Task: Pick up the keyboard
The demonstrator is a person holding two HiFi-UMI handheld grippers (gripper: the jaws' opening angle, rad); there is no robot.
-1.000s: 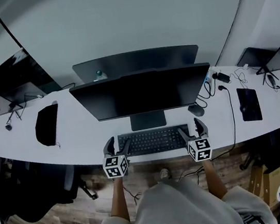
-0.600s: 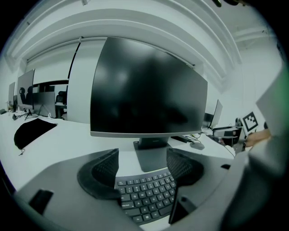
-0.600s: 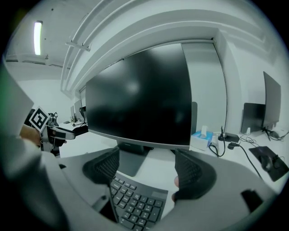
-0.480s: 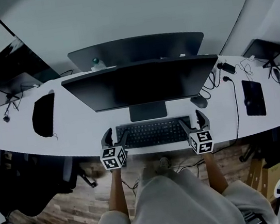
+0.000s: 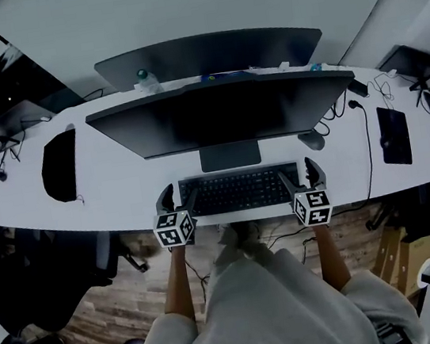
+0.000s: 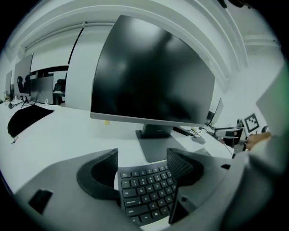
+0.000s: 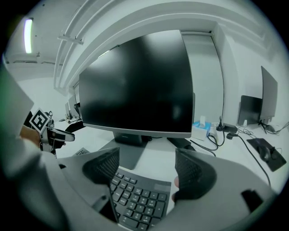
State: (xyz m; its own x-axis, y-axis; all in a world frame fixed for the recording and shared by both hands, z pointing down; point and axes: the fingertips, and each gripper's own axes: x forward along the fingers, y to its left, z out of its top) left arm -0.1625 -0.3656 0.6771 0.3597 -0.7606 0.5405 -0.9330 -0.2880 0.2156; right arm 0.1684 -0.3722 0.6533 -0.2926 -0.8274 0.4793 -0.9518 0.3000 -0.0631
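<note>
Left hand-held gripper (image 5: 177,199) and right hand-held gripper (image 5: 301,177) have been lowered, both released, around keyboard (image 5: 238,190) ends at 9 and 3 o'clock; keyboard flat on counter (image 5: 123,197); clamping judged next.

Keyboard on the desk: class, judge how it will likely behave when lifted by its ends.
The keyboard looks flat and rigid, so it probably won't sag. It is long, so uneven lifting could tilt it. Its thin edges may offer little to grip.
</note>
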